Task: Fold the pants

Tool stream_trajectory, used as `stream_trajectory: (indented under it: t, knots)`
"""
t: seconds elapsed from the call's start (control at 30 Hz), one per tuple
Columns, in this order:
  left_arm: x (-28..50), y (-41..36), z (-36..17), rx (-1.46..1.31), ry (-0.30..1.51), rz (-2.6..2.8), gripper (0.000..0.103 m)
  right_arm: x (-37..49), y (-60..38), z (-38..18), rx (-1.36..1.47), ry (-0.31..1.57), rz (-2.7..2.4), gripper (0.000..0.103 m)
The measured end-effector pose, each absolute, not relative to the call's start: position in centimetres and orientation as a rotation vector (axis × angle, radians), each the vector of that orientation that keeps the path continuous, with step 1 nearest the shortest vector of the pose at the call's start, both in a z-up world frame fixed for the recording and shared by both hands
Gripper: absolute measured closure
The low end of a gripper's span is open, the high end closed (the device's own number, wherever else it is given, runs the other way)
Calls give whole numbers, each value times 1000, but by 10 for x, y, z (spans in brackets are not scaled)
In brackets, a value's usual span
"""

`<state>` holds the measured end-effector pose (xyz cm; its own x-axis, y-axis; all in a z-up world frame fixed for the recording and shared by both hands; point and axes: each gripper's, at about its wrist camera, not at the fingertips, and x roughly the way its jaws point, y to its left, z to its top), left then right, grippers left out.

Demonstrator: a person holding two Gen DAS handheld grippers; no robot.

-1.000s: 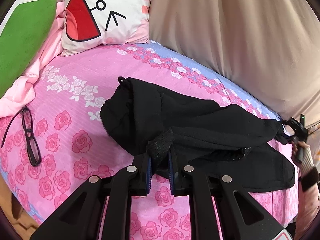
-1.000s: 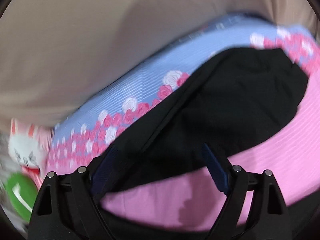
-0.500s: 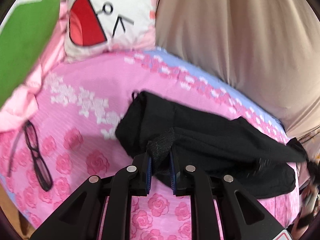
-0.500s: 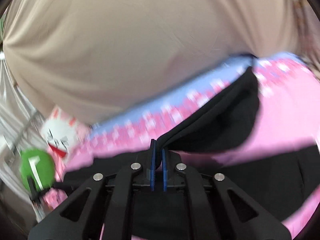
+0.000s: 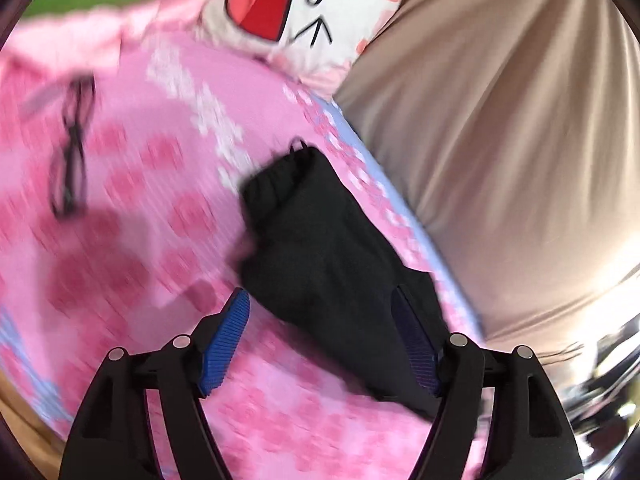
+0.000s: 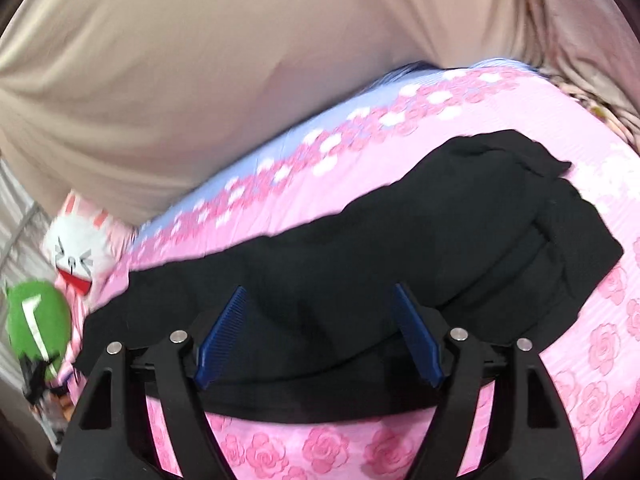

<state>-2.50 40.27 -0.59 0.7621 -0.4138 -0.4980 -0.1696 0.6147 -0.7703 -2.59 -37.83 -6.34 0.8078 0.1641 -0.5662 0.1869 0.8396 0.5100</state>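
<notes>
Your left tool (image 5: 320, 344) and right tool (image 6: 320, 332) both stand with fingers wide apart, gripping nothing. The black pants (image 6: 360, 276) lie on the bed (image 6: 600, 360), soft knit cloth in a long folded band, its long axis running from near left to far right beside the beige curtain (image 6: 240, 60).

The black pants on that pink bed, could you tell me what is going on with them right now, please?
A person is folding the black pants on the pink floral bedsheet, using a hand-held gripper in each hand. At this moment both the left hand-held gripper and the right hand-held gripper are open above the fabric, gripping nothing. The pants lie in a long folded strip along the bed. Eyeglasses rest on the sheet off to the side, near a cartoon pillow.
</notes>
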Motion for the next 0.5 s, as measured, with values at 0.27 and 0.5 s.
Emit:
stream_trajectory:
  t: [0.27, 0.5]
  knots:
    - [18, 374, -19, -964, 766, -167, 79, -30, -418, -76, 699, 639, -79, 25]
    - [59, 377, 23, -840, 787, -183, 100, 5, -477, -90, 854, 654, -157, 19]
